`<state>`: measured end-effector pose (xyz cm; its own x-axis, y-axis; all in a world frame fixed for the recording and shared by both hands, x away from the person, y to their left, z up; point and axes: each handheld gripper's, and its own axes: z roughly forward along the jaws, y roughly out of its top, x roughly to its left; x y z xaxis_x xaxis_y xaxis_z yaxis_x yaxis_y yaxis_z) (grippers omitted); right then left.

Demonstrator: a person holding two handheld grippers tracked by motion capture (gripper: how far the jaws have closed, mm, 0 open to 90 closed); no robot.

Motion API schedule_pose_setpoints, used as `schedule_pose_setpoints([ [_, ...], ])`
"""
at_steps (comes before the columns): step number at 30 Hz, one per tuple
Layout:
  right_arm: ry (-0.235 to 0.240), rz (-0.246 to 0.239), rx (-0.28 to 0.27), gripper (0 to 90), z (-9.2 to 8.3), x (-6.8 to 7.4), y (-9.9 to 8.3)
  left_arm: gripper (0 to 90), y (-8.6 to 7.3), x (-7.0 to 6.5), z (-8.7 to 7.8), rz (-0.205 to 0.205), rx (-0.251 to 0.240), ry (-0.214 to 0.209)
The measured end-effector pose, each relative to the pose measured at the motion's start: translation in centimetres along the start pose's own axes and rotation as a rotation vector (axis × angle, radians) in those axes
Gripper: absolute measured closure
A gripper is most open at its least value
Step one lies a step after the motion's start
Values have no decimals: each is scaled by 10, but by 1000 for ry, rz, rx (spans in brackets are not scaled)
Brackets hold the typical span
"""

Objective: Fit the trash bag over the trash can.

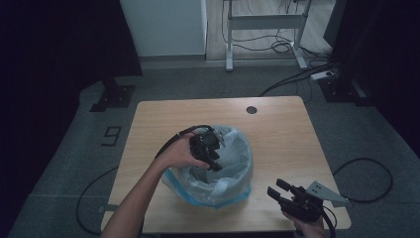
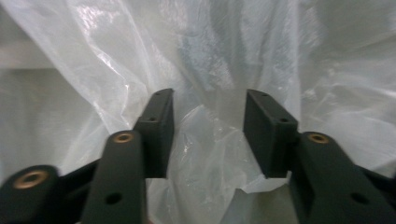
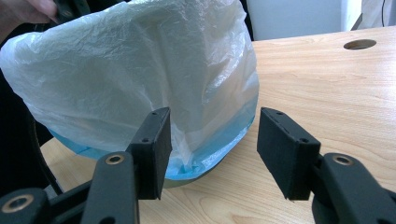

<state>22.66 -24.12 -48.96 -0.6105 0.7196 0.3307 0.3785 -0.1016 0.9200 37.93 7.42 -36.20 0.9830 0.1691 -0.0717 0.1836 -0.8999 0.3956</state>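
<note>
The plastic bag [image 1: 218,168] lines a blue bin [image 1: 208,198] that stands on the wooden table [image 1: 277,134]. Its mouth is bunched and drooping inward. The left gripper [image 1: 210,148] reaches down inside that mouth, jaws roughly half open; in the left gripper view a fold of the film [image 2: 210,140] bulges up between the 2 pads [image 2: 161,126] without being pinched, so I judge nothing is gripped. The right gripper [image 1: 282,191] hangs off to the bag's near right side, clear of it, jaws half apart with nothing between them; ahead of it the bag's wall [image 3: 140,74] billows over the blue rim [image 3: 219,144].

Risks, as I judge them: the film is thin and slippery, so a closing pinch may catch only 1 layer or slide off. A pull from inside could tear it or drag the liner out of the bin. With the right gripper away from the bin, a tug by the left one might tip or shift it toward the table's near edge.

The inside bottom of the bag is hidden by the left hand [image 1: 181,153] and folds. The bin's body is mostly covered by film, so its shape and whether the liner is hooked over the whole rim cannot be made out. The person's right hand [image 1: 312,229] is cut off by the frame.
</note>
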Motion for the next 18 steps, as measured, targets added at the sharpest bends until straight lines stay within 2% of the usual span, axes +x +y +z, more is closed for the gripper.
schedule_pose_setpoints([
  [3, -1, 1, -1, 442, 0, 0, 0, 450, -6, -2, -15, -1, -67, 15],
  [6, -1, 3, -2, 442, 0, 0, 0, 428, -14, -2, -25, -7, -81, 37],
  [9, 0, 1, 0, 442, 1, 0, 0, 429, -23, 0, -29, -31, -64, 49],
  [12, 2, -1, 2, 442, 2, 1, 0, 433, -29, 3, -26, -49, -26, 53],
  [18, 2, -2, 7, 442, 3, 2, -1, 436, -29, 6, -15, -52, 33, 50],
])
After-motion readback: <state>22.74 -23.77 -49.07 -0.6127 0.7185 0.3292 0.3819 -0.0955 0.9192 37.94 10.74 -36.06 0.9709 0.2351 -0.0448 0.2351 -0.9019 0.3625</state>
